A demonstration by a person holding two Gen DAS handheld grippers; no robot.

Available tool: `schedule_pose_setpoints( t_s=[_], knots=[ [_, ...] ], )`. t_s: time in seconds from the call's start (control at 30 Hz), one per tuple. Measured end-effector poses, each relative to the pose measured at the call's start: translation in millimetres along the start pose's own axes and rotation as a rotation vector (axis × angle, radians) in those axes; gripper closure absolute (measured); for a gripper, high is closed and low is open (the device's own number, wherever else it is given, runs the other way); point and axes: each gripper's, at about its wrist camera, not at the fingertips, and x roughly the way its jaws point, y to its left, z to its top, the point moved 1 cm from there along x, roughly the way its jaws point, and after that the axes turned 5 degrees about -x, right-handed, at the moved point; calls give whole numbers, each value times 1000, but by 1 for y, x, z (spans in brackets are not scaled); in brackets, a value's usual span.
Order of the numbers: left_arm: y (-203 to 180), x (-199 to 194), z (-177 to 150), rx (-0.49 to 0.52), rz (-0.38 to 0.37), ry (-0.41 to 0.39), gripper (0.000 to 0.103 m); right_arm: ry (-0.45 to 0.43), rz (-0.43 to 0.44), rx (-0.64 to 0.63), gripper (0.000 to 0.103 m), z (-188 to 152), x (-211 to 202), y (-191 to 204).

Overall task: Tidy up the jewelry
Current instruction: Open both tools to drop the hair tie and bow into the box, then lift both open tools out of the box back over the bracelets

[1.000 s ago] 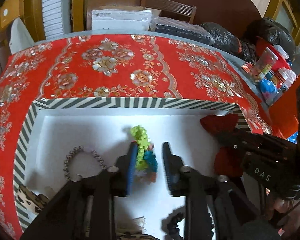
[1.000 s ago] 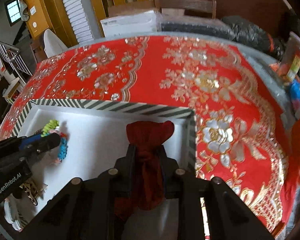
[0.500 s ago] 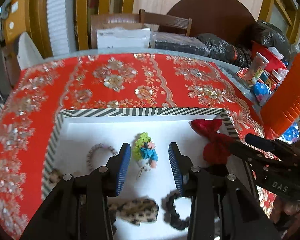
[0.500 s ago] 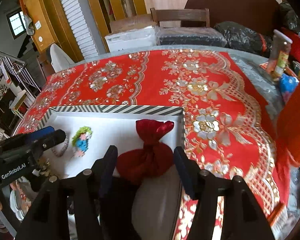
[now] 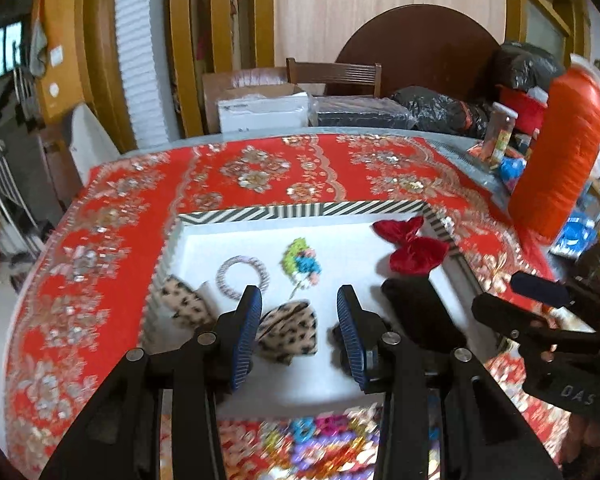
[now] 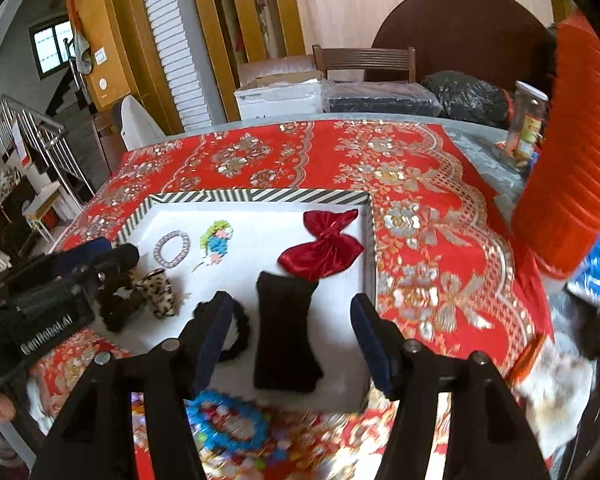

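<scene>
Jaws, left: the left gripper (image 5: pixel 298 334) is seen parted about halfway with nothing clamped; a leopard-print hair piece (image 5: pixel 287 336) lies in the tray below the gap, untouched by the pads.
Jaws, right: the right gripper (image 6: pixel 290 340) is seen spread wide and empty, the jaws having just been opening; a black cloth piece (image 6: pixel 286 332) lies in the tray beneath the gap, not pressed by either pad.
Released pieces: a red velvet bow (image 6: pixel 320 248) is set in the far right corner of the tray, and a green-and-blue beaded piece (image 5: pixel 303 264) rests near the middle, both well clear of the jaws.
Other tray contents: a silver beaded bracelet (image 5: pixel 242 278), a second leopard-print piece (image 5: pixel 182 300) at the left wall and a black scrunchie (image 6: pixel 236 330) are laid out apart from one another.
Tray: the striped-rim tray (image 6: pixel 260 195) sits on the red floral tablecloth (image 6: pixel 420 216).
Done, as judged: seven or so pieces are already sorted into the tray.
Left, as judged: a blurred heap of colourful bead jewelry (image 6: pixel 228 428) remains on the cloth at the near edge, outside the tray, and is still to be moved.
Stage: late-middle, by the look of the heap; its full extent cannot be told through the blur.
</scene>
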Motion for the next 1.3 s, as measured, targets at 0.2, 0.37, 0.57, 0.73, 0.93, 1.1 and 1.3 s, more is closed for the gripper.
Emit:
schedule_pose_setpoints(
  t_s=[0.2,0.37,0.57,0.73,0.93,1.1,1.3],
  knots=[
    [5,-23,-18,-23,1,-11,61,-9,-7,-17,39,-16,-23,13],
    [6,-43,-31,-21,11,-27,61,-28,-8,-23,35,-26,-44,18],
    [11,-60,-41,-27,7,-28,61,-40,-4,-34,35,-40,-64,22],
    [33,-70,-45,-76,-10,-8,61,-41,-1,-34,35,-52,-74,22],
    [66,-71,-54,-171,-38,51,61,-21,2,-5,35,-69,-72,12],
    [77,-56,-72,-205,-70,128,61,12,19,16,35,-82,-62,4],
    [78,-28,-92,-261,-146,228,61,59,33,-7,49,-94,-41,3]
  ],
)
